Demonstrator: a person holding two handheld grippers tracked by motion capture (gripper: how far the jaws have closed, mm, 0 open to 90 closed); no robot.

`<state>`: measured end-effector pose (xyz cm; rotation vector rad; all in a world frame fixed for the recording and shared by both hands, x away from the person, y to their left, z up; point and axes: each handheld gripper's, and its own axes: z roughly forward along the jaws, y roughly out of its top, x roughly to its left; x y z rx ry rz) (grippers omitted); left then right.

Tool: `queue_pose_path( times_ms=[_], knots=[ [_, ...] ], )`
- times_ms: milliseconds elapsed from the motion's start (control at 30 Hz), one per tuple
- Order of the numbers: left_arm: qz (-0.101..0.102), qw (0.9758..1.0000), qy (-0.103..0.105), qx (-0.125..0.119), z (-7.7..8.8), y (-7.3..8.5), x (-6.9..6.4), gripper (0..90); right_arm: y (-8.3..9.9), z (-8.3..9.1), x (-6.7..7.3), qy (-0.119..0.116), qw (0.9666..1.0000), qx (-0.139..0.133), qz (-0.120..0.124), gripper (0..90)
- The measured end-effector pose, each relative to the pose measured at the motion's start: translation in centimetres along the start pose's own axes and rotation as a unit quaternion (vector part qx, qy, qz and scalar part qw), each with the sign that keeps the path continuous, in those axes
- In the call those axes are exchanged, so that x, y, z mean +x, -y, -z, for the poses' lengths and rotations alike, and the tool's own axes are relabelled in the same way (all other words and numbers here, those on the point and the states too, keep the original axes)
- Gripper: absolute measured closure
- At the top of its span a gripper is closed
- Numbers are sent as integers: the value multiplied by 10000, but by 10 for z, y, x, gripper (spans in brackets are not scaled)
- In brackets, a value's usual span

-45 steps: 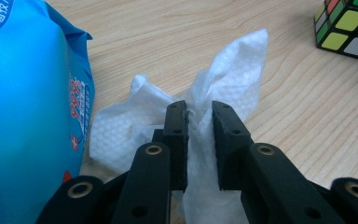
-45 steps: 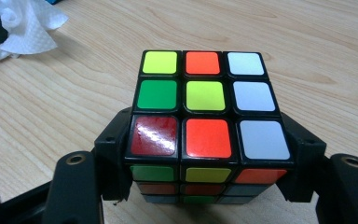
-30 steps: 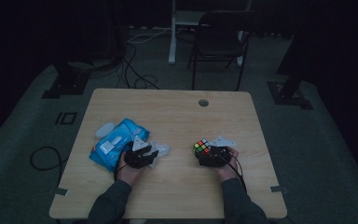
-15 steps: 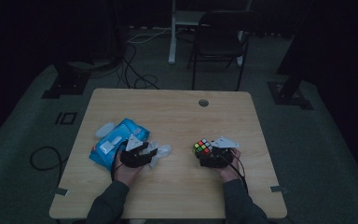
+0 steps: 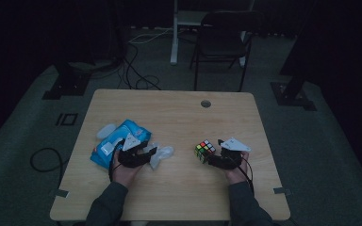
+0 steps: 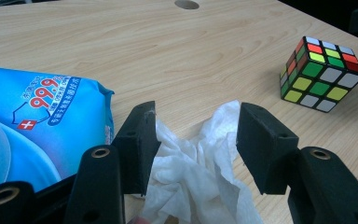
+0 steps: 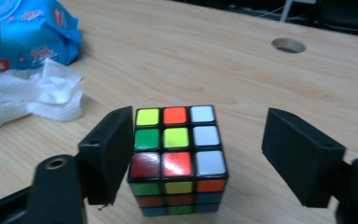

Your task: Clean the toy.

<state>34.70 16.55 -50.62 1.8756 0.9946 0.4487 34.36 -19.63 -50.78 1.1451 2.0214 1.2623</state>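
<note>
Right now, as I read it from my remote seat:

Left gripper (image 6: 193, 140): I see its jaws standing apart with a crumpled white wipe (image 6: 196, 168) between them. One jaw touches the tissue's edge and the other stands clear of it, so I call this no grip. These jaws have just been opening.

Wipe, place: it lies on the wooden table (image 5: 179, 113), just beside the blue wipes pack (image 6: 37, 121). From above I find it as a pale bunch (image 5: 162, 153) at the left gripper's (image 5: 151, 153) tips.

Right gripper (image 7: 200, 154): its jaws straddle the puzzle cube (image 7: 177, 158). The left jaw sits against the cube's side, while a plain gap separates the cube from the right jaw. I count it as not clamped. The jaws have just been closing, with the cube between them.

Cube, place: it stands on the table, right of centre from above (image 5: 204, 150), well apart from the wipe, colours scrambled. I also see it from the left gripper view (image 6: 321, 74).

Pack, place: on the table's left half (image 5: 122, 139), under and beside my left hand (image 5: 122, 169).

Table hole (image 5: 205, 103): near the far edge, beyond the cube.

Right hand (image 5: 235, 169): behind the cube, holding the right gripper (image 5: 215, 157).
</note>
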Motion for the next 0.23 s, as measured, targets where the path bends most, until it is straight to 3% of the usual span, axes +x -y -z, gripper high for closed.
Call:
queue_pose_path(
  times_ms=[233],
  knots=[
    [6, 10000, 4, 38, -1, 1, 0, 488, -1, 3, -4, 93, 9999, -97, -66, 307]
  ],
)
